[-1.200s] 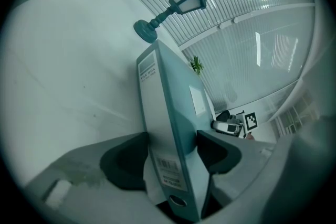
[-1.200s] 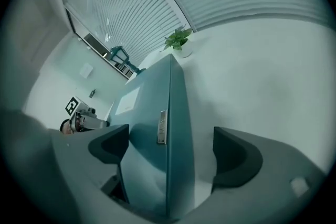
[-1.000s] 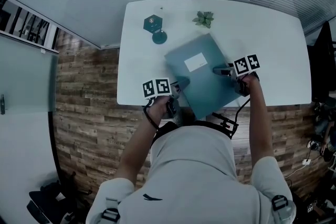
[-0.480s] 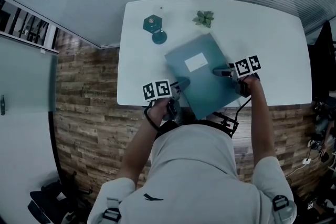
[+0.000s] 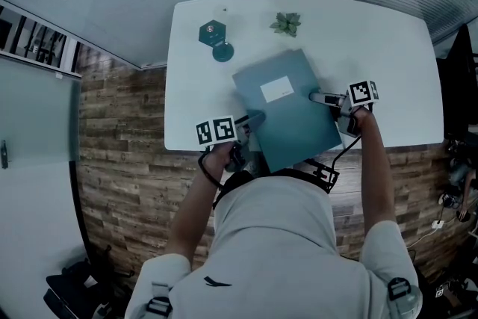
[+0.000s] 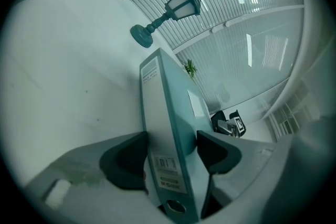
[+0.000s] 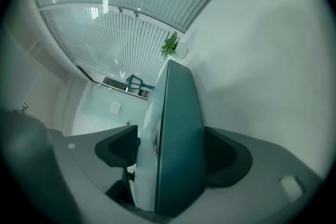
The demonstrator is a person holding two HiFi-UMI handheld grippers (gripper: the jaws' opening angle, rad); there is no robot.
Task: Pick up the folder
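The right tongs [image 5: 317, 96] have rolled at the wrist over the past second, and their marker cube now shows one square face to the head view instead of two. Their jaws have just been closing on the thick teal lever-arch folder [image 5: 287, 116] between them, and a pad now sits against each cover at its right edge. The left tongs [image 5: 250, 121] clamp the near-left end by the pale spine, held wide by the folder's thickness. The folder sits slantwise over the near middle of the white table [image 5: 388, 56], with its near corner jutting past the table's near edge and a white label [image 5: 277, 90] on its top cover. Whether it is clear of the tabletop cannot be told. At the far left stands a teal lantern-shaped ornament [image 5: 216, 37], with a small green plant [image 5: 286, 23] to its right.
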